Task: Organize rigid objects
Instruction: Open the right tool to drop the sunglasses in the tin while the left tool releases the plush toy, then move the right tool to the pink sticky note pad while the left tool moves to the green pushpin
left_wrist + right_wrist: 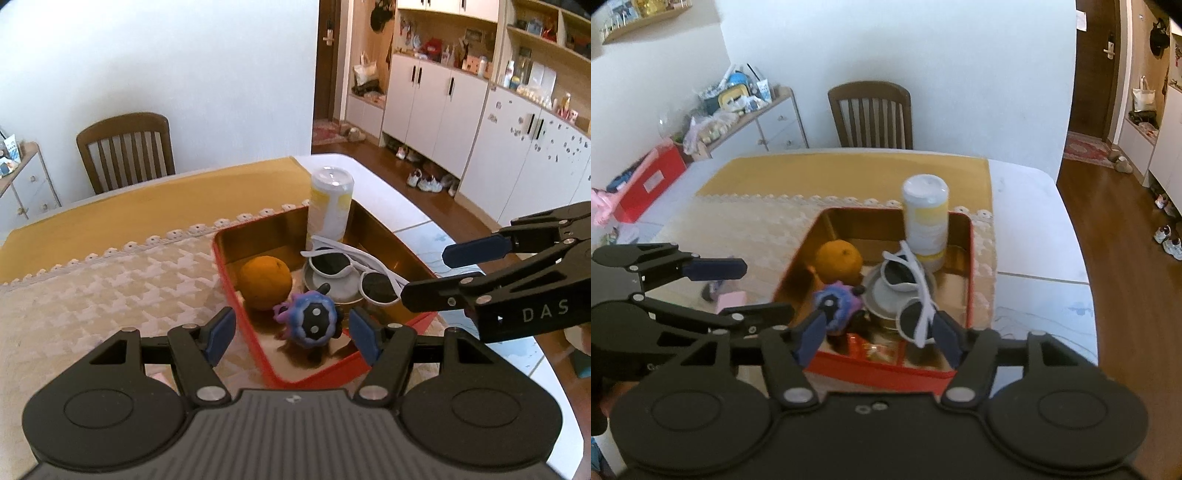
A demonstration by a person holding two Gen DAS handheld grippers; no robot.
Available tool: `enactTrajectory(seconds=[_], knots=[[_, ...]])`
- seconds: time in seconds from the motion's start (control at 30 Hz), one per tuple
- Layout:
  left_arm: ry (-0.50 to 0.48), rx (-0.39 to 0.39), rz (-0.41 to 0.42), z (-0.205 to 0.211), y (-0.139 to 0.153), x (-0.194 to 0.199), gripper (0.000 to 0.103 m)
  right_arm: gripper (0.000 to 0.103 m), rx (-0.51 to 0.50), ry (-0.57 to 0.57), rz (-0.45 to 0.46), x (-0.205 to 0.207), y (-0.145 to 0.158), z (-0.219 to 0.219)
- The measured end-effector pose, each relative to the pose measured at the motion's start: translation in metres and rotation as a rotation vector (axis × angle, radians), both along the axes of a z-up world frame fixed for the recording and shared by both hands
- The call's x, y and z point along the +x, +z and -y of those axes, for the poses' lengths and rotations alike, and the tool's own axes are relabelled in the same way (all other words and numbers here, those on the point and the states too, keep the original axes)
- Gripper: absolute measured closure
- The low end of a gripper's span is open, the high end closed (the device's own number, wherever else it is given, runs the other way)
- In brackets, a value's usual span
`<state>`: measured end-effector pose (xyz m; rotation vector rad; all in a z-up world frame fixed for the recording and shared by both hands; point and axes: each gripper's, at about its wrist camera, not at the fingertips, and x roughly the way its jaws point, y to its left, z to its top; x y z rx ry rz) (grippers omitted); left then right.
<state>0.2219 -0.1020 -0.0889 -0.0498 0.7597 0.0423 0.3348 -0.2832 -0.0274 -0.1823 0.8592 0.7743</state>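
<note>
Red tin (236,280) on the counter (413,221) holds orange (264,282), can (330,206), sunglasses (354,273), purple toy (312,321) — apparently gathered for tidiness. Left hand-held gripper (291,334) and right hand-held gripper (881,334) — both parted, gripping nothing.

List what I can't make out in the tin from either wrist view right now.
- Round dish: mostly covered by the sunglasses in both views.
- Base of the purple toy: motion-blurred in the left view; hidden behind a right gripper finger in the right.
- Small packets at the tin's near wall: blurred, unreadable.
- Can label: too blurred to read.
</note>
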Motion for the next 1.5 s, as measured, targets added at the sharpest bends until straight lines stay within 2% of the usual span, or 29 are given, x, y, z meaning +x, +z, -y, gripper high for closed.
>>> enactTrajectory(seconds=[0.2,0.27,0.37,0.43,0.73,1.13,1.23,1.5], knots=[[0.022,-0.024,0.034,-0.023,0.007,-0.030,0.036,0.027,0.040,0.010,-0.001,-0.023,0.008,-0.007],[0.034,-0.033,0.043,-0.032,0.008,-0.038,0.026,0.023,0.045,0.014,0.002,-0.032,0.010,-0.011],[0.051,-0.046,0.058,-0.047,0.010,-0.051,0.025,0.021,0.049,0.019,0.008,-0.045,0.010,-0.019],[0.058,-0.045,0.068,-0.057,0.011,-0.061,0.025,0.015,0.053,0.024,0.010,-0.053,0.010,-0.026],[0.061,-0.011,0.100,-0.102,0.003,-0.097,0.021,0.001,0.059,0.049,0.020,-0.088,0.003,-0.064],[0.060,0.013,0.076,-0.162,-0.023,-0.121,0.021,0.000,0.033,-0.047,0.011,-0.114,-0.014,-0.107],[0.054,-0.002,0.064,-0.175,-0.033,-0.122,0.021,0.000,0.024,-0.068,0.005,-0.114,-0.020,-0.118],[0.021,0.008,0.017,-0.193,-0.062,-0.119,0.021,0.001,-0.003,-0.053,-0.003,-0.109,-0.035,-0.154]])
